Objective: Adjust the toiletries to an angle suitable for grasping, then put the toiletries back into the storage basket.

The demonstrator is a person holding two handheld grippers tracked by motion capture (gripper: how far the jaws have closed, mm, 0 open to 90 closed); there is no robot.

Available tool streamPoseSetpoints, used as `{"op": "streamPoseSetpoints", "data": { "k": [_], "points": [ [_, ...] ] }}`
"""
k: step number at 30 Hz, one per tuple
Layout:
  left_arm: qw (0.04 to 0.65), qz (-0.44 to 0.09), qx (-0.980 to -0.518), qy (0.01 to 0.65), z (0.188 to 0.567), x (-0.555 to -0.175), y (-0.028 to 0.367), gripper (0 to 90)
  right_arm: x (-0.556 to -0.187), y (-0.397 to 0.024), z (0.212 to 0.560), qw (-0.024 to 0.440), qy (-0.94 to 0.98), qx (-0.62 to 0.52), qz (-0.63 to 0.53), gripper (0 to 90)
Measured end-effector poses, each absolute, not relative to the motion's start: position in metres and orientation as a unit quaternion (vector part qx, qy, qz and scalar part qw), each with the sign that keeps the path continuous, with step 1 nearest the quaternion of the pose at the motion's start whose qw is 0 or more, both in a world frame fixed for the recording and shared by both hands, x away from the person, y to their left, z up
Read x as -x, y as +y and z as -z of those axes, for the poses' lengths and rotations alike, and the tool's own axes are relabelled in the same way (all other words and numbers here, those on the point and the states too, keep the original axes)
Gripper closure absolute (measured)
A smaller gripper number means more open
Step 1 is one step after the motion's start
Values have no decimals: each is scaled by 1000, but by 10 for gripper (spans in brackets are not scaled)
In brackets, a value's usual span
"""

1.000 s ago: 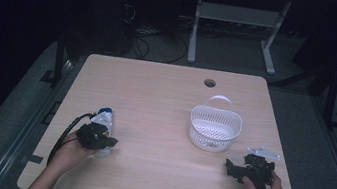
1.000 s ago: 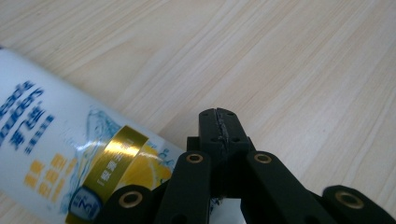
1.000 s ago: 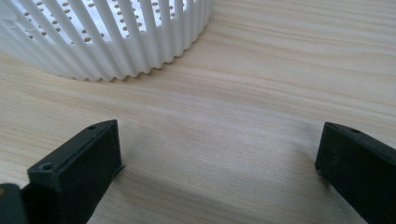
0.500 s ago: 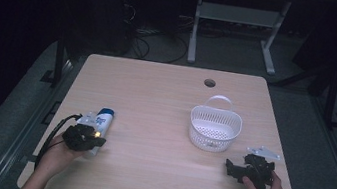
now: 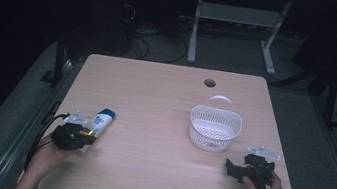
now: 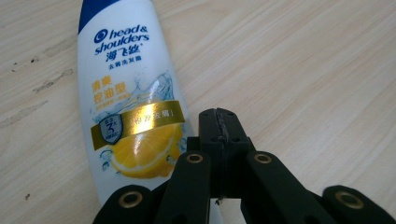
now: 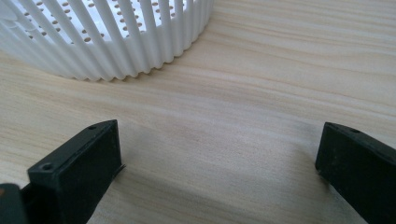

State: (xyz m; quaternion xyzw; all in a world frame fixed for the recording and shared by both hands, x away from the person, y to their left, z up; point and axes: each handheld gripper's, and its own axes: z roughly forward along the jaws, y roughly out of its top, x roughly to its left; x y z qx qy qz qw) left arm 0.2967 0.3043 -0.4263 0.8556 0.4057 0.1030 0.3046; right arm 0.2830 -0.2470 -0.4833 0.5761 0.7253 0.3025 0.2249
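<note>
A white Head & Shoulders shampoo bottle (image 5: 102, 120) with a blue cap lies flat near the table's left edge. In the left gripper view the bottle (image 6: 130, 102) lies just left of my jaws. My left gripper (image 5: 85, 135) is shut with nothing in it, its tips (image 6: 219, 126) pressed together over bare wood beside the bottle's lower end. A white slotted basket (image 5: 214, 126) stands right of centre. My right gripper (image 5: 232, 169) rests near the front right corner. It is open, jaws wide apart (image 7: 215, 154), with the basket's wall (image 7: 116, 42) a short way ahead.
The wooden table (image 5: 156, 97) has a round cable hole (image 5: 209, 83) near its far edge. A hand holds each gripper at the near edge. A black cable (image 5: 45, 129) trails off the left side. Beyond the table lie dark floor and a desk frame (image 5: 237, 29).
My left gripper has slid left and back off the bottle, which stays where it lay and now shows more of its length. The right gripper has not moved.
</note>
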Motion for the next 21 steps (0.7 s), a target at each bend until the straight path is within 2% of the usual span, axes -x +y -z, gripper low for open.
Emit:
{"op": "streamPoseSetpoints", "data": {
  "k": [6,11,13,17,21],
  "points": [
    [322,-107,-846,412,419,-297,309,872,-283,-247,483,225,725,-576,-302,0],
    [327,-116,-840,417,417,-297,311,706,-283,-247,483,225,725,-576,-302,0],
    [325,-118,-842,414,416,-297,310,674,-283,-247,483,225,725,-576,-302,0],
    [326,-123,-839,418,414,-299,307,507,-283,-247,483,225,725,-576,-303,0],
    [330,-127,-829,432,411,-307,308,412,-283,-247,483,225,725,-576,-302,0]
  ]
}}
